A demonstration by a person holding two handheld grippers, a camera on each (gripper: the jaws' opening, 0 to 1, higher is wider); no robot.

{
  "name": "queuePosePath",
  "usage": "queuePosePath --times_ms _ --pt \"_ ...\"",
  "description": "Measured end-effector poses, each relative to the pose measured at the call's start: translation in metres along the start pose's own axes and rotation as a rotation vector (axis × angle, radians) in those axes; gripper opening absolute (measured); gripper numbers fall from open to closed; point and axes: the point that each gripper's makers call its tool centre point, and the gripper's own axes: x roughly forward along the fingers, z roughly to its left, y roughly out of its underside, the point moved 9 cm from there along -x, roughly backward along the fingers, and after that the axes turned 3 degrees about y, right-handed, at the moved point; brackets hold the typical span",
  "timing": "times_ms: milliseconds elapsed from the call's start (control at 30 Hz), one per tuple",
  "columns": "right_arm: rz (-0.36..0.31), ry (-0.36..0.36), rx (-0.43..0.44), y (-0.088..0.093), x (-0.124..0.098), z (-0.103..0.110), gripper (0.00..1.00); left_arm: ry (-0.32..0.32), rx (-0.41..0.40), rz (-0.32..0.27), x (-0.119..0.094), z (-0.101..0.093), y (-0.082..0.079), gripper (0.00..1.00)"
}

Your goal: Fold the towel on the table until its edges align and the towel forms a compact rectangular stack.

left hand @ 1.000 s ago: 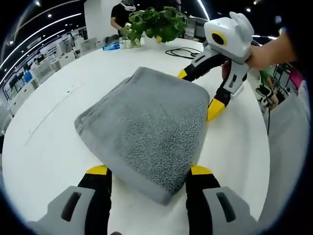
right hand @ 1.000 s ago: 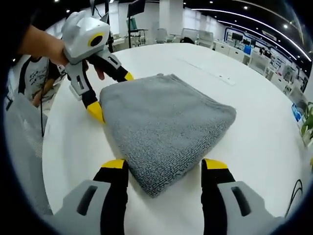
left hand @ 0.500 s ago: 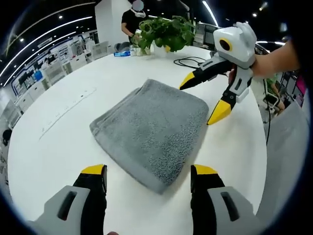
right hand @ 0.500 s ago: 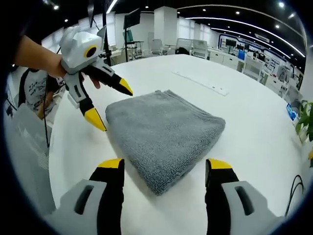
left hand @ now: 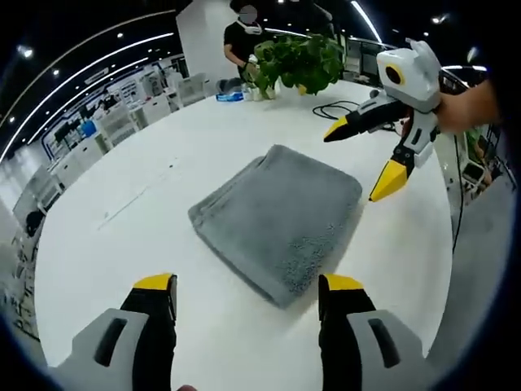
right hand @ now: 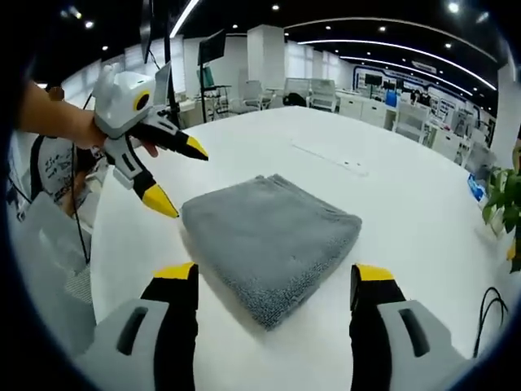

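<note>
Towel (left hand: 279, 220) lies folded on the table (left hand: 122, 244), a thick grey rectangular stack; in left gripper view it sits ahead of and between the left gripper (left hand: 247, 285) fingers, its near corner just short of the tips, not touching; same in right gripper view, towel (right hand: 271, 239) ahead of the right gripper (right hand: 273, 277), near corner between the tips but apart.

Both grippers spread wide w/ nothing held; left fingers (left hand: 155, 287) wide apart over bare table; right ones the same; in left gripper view the right gripper (left hand: 366, 159) hangs off the towel's far right side, tips clear of the cloth; in right gripper view the left gripper (right hand: 175, 179) hangs off the far left corner, also clear.

Why so: judging by layers stacked at the edges and both tools lifted off, the fold looks done or nearly; grippers prob. held back to check edges line up.

Orientation: towel sits cornerwise to each gripper, a corner pointing back at the fingers; long axis runs diagonally, near-right to far-left in left gripper view; folded edge w/ layers shows on the left side there. Plant (left hand: 297, 61) and cable (left hand: 342, 107) well beyond the towel.
</note>
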Motion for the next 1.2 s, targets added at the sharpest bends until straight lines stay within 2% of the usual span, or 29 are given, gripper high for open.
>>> queuePosePath --times_ms 67,167,333,500,600,633,900,1067,1133,1200 --pt "-0.002 0.000 -0.005 -0.001 -0.001 0.002 0.80 -0.015 -0.008 -0.008 -0.004 -0.001 -0.002 0.77" --pt "-0.009 0.003 -0.011 -0.002 -0.005 0.005 0.83 -0.047 -0.016 -0.010 -0.010 0.000 -0.002 0.85" --pt "-0.039 0.020 0.033 -0.004 -0.011 0.011 0.88 -0.078 -0.038 -0.050 -0.022 0.000 -0.005 0.90" --pt "-0.055 0.037 0.033 -0.007 -0.020 0.021 0.92 -0.112 -0.119 -0.088 -0.035 0.001 -0.001 0.95" --pt "-0.066 0.040 0.041 -0.007 -0.025 0.028 0.99 -0.135 -0.223 -0.118 -0.042 -0.003 0.007 0.99" --pt "-0.066 0.038 0.041 -0.006 -0.026 0.030 0.99 -0.133 -0.249 -0.117 -0.044 -0.004 0.009 0.99" --pt "-0.042 0.070 0.027 -0.002 -0.049 0.052 0.99 -0.174 -0.245 -0.135 -0.071 -0.018 0.030 0.99" --pt "-0.057 0.087 0.054 0.001 -0.064 0.062 0.99 -0.190 -0.249 -0.185 -0.083 -0.022 0.031 0.99" --pt "-0.063 0.100 0.057 0.003 -0.069 0.065 0.99 -0.249 -0.222 -0.228 -0.091 -0.021 0.027 0.99" --pt "-0.072 0.109 0.062 0.005 -0.075 0.070 0.99 -0.259 -0.227 -0.260 -0.102 -0.028 0.025 0.99"
